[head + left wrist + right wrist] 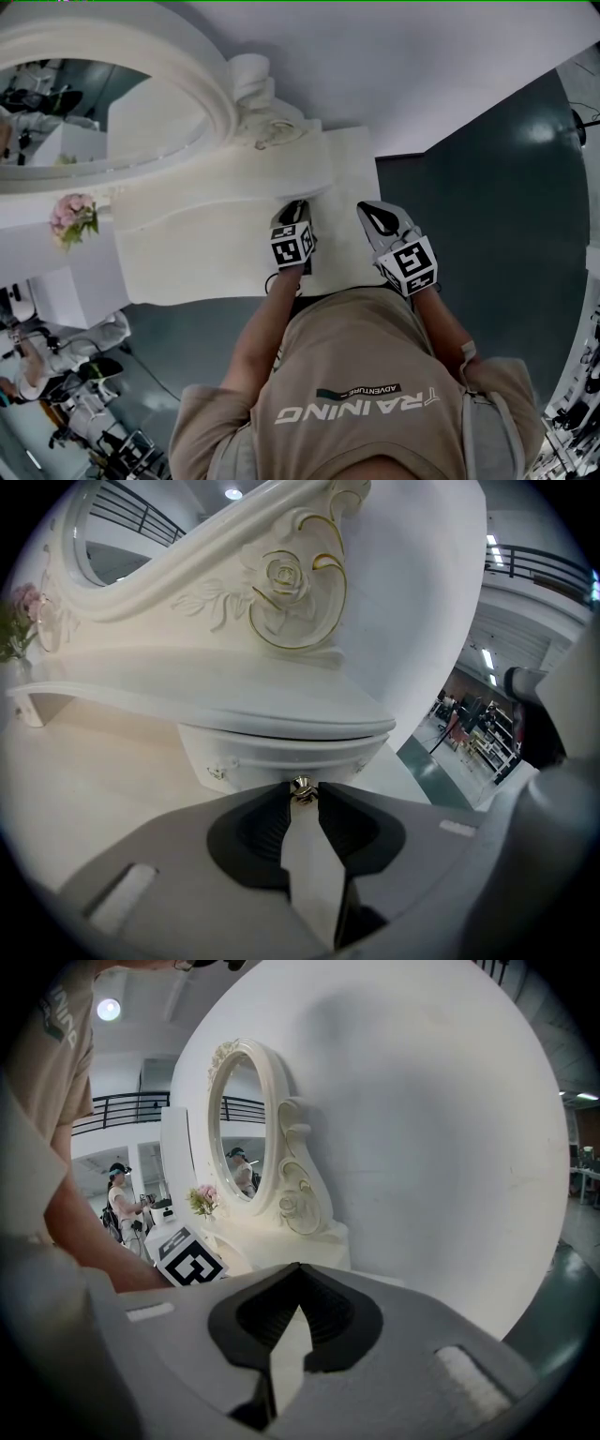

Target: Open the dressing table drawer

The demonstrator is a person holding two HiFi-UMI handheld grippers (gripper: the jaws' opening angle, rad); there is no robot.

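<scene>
The white dressing table [206,244] has a small drawer [253,757] tucked under a carved curved shelf [281,714]. Its front appears flush with the frame. A little brass knob [301,787] sticks out of the drawer front. My left gripper [301,795] points down at it, and its two jaw tips pinch the knob between them. In the head view the left gripper [295,212] rests over the table's right part. My right gripper [373,214] hovers to the right beside it, and in the right gripper view its jaws [298,1274] meet at the tips with nothing between them.
An oval mirror [84,112] in a thick white frame rises at the table's back left, with pink flowers [73,217] by its base. A white wall [422,56] stands close behind. Dark green floor [497,234] lies to the right. The person's torso fills the lower head view.
</scene>
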